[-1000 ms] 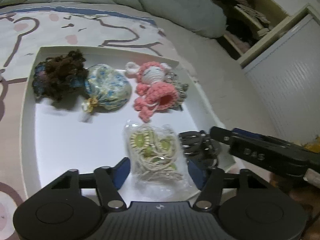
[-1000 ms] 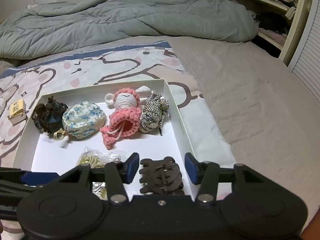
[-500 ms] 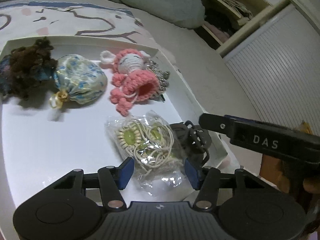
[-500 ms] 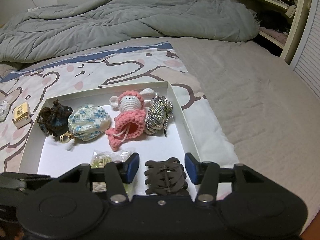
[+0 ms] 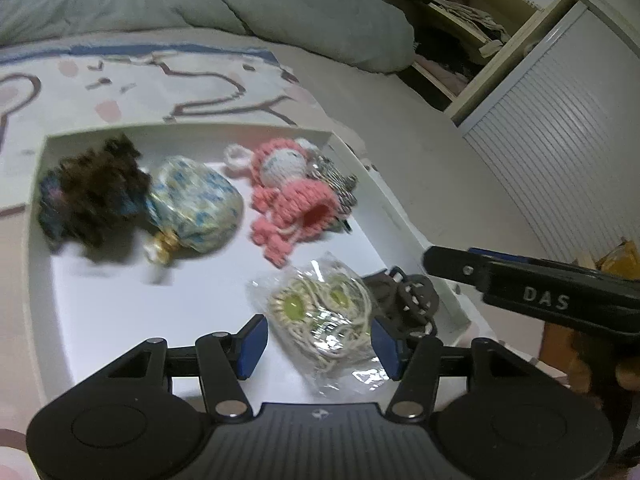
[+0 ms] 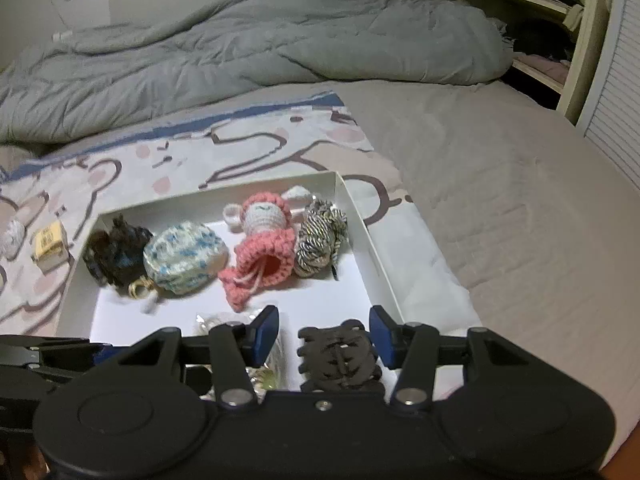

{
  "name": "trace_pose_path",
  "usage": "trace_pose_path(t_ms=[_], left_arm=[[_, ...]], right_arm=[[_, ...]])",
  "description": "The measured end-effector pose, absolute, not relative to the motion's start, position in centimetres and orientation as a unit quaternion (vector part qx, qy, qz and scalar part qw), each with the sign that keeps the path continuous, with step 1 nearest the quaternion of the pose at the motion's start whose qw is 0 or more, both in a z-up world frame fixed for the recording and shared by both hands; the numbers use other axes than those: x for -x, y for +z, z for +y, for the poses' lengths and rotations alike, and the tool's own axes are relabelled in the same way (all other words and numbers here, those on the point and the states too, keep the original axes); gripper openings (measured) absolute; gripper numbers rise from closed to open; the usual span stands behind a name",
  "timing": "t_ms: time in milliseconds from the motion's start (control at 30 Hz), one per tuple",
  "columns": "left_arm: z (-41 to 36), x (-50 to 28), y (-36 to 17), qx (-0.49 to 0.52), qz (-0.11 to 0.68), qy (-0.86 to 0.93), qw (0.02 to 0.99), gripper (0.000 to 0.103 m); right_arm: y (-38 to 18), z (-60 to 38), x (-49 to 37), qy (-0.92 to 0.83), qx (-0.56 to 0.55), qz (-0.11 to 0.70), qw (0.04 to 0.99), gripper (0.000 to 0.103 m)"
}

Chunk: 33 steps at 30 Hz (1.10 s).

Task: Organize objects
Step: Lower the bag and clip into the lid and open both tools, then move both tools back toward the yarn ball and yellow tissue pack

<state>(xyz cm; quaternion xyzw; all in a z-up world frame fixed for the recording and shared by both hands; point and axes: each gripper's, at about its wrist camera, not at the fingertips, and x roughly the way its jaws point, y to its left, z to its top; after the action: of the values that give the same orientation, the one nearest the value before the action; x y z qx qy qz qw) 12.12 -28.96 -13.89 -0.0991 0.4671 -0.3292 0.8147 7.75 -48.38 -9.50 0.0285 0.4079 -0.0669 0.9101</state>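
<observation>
A white box (image 5: 36,240) lies on the bed. In it are a dark fuzzy scrunchie (image 5: 92,196), a blue-and-white pouch (image 5: 196,208), a pink crochet doll (image 5: 292,196), a striped cord bundle (image 6: 320,236), a clear bag of beige cords (image 5: 324,316) and a dark brown claw clip (image 6: 340,356). My left gripper (image 5: 318,344) is open, its fingers either side of the bag. My right gripper (image 6: 324,330) is open around the claw clip (image 5: 408,300), which rests on the box floor at the near right corner.
A grey duvet (image 6: 260,48) is bunched at the back of the bed. A small yellow box (image 6: 50,240) and a pale round thing (image 6: 12,236) lie left of the white box. Shelves (image 6: 536,20) and a slatted door (image 5: 560,140) stand on the right.
The left gripper has drifted and turned, so the box sits more centred in its view. The right gripper has pulled back a little from the claw clip. Both stay open.
</observation>
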Motion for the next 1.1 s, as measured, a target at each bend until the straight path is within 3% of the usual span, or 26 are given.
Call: trace_pose_path(t_ms=[100,667,767,1033,1100], left_arm=[[-28.1,-12.3,-13.2,0.091,0.461,-0.317,0.824,0.059],[-24.7,-12.4,-9.5,0.027,0.397,-0.261,0.880,0.099],[-24.1,-12.5,-9.3,0.024,0.395,-0.253,0.883,0.103],[-22.6,-12.8,-8.8,0.024,0.389,-0.237,0.890,0.103],[-22.1,-12.9,-8.6,0.024,0.387,-0.234,0.892,0.103]], right_arm=[[-9.0,-48.2,-7.5,-0.065,-0.036,0.400,0.914,0.051],[-7.3,-47.0,-6.0,-0.076,-0.034,0.371,0.925,0.064],[-7.0,-47.0,-5.8,-0.080,-0.037,0.364,0.927,0.070],[-6.5,-46.1,-5.4,-0.091,-0.029,0.347,0.933,0.102],[-6.5,-45.8,-5.4,-0.093,-0.023,0.342,0.935,0.103]])
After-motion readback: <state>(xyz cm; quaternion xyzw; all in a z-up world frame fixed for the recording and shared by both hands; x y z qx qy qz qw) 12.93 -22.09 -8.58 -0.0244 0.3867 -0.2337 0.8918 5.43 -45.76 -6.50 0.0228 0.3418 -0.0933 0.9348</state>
